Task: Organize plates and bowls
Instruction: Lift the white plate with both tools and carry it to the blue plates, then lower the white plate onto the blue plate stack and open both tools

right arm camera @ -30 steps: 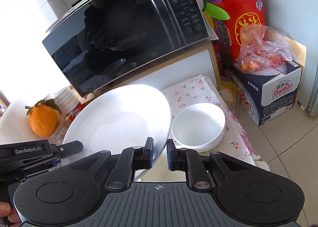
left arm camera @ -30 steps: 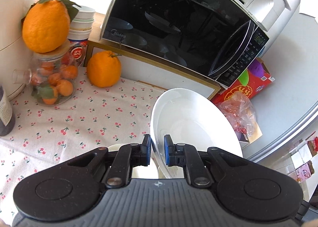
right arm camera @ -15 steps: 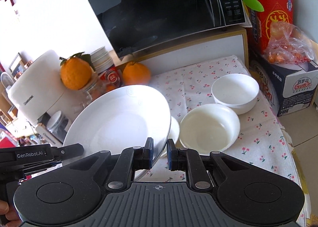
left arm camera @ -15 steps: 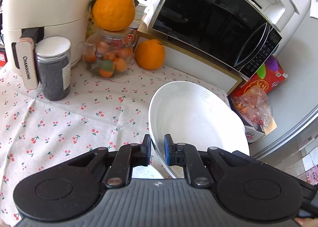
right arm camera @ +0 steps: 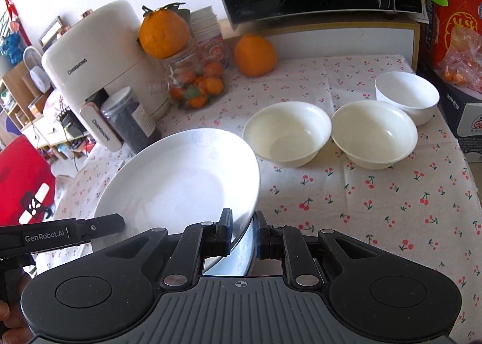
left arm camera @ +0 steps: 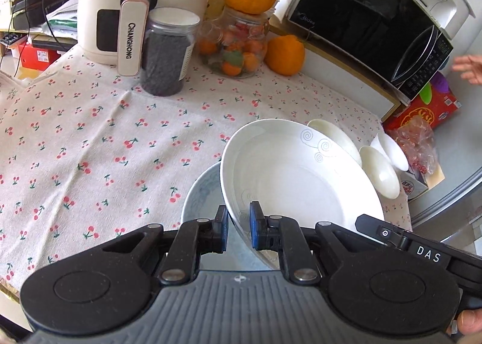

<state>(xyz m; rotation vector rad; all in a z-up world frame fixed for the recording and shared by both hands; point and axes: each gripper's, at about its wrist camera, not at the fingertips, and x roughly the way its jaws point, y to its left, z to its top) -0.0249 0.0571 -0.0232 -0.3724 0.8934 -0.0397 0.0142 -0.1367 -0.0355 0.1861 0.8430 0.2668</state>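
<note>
Left wrist view: left tongs (left arm camera: 238, 228) clamp the near rim of the white swirl plate (left arm camera: 289, 181), held tilted over a bluish plate (left arm camera: 200, 193) on the worktop (left arm camera: 90, 148). Stacking looks unfinished. The bluish plate is mostly hidden.

Right wrist view: right tongs (right arm camera: 243, 237) pinch the same plate's opposite rim. Three bowls (right arm camera: 287, 133) stand apart, not nested; that remains. Contact beneath the plate cannot be made out.
</note>
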